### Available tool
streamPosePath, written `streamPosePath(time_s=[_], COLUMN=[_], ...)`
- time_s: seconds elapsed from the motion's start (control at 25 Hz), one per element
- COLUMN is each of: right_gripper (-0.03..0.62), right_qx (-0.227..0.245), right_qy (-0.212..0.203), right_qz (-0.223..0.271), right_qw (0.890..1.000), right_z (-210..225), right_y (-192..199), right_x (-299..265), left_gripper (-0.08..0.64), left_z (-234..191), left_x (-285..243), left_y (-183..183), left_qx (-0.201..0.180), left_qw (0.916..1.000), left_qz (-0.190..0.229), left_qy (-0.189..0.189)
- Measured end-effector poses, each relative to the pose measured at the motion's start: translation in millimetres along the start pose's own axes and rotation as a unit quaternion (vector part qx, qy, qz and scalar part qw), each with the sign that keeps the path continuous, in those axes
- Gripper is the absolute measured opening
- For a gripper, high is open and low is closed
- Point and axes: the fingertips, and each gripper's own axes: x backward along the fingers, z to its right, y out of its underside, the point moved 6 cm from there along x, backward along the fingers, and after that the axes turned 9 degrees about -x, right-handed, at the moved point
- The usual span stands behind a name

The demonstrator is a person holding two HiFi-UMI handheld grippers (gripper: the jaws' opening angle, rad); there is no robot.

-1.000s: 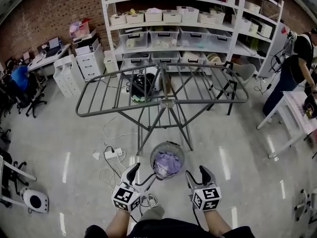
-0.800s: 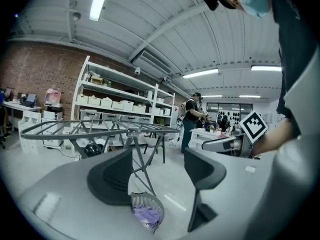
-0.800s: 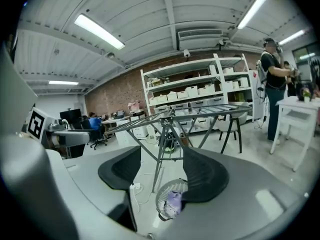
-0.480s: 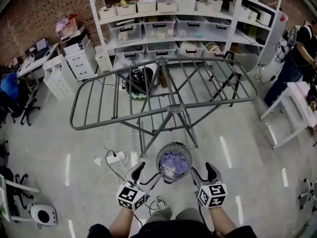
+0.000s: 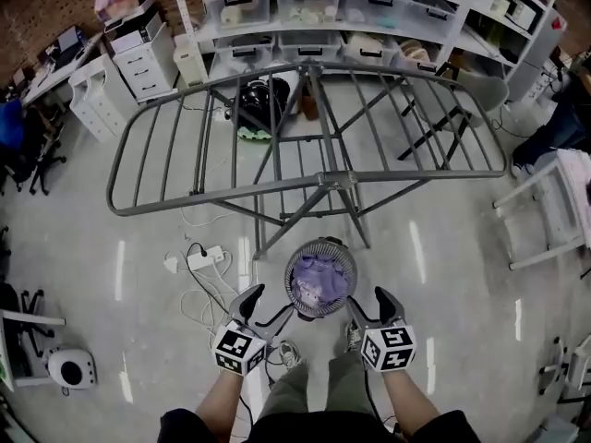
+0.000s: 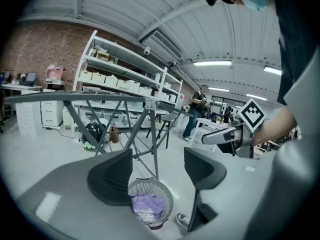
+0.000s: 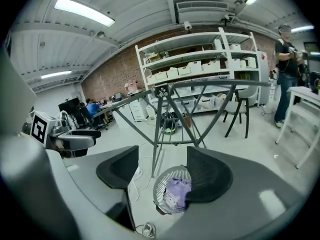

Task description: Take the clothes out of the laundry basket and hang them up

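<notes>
Left gripper and right gripper flank the laundry basket, jaws spread and empty, lined up for the purple clothes inside.

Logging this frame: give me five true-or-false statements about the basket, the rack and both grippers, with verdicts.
1. The laundry basket holds a purple garment. True.
2. The left gripper is shut on a garment. False: its jaws stand apart with nothing between them.
3. Clothes hang on the drying rack. False: its bars are bare.
4. The right gripper is open and empty. True.
5. A white power strip lies on the floor to the left of the basket. True.
</notes>
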Motion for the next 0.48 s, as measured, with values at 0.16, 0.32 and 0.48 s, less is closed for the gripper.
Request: streamPosePath(time_s=[0.16, 0.32, 0.48], right_gripper=[0.285, 0.267, 0.258], right_qx=[0.013, 0.026, 0.040], right_qy=[-0.018, -0.028, -0.033], right_qz=[-0.052, -0.092, -0.139], right_qw=[0.998, 0.995, 0.989], right_z=[19.5, 45.1, 68.1], right_y=[16.7, 37.6, 68.7], right_x=[-36.0, -69.6, -107.4], left_gripper=[0.301, 0.301, 0.301], left_z=[-3.7, -4.1, -0.8], left_x=[-24.8, -50.3, -69.6], left_y=[22.0, 50.1, 91.0], left_qx=[0.015, 0.044, 0.066], left_qw=[0.9993, 0.9970, 0.9940], left_qz=[-0.021, -0.019, -0.025], left_qy=[-0.028, -0.061, -0.084])
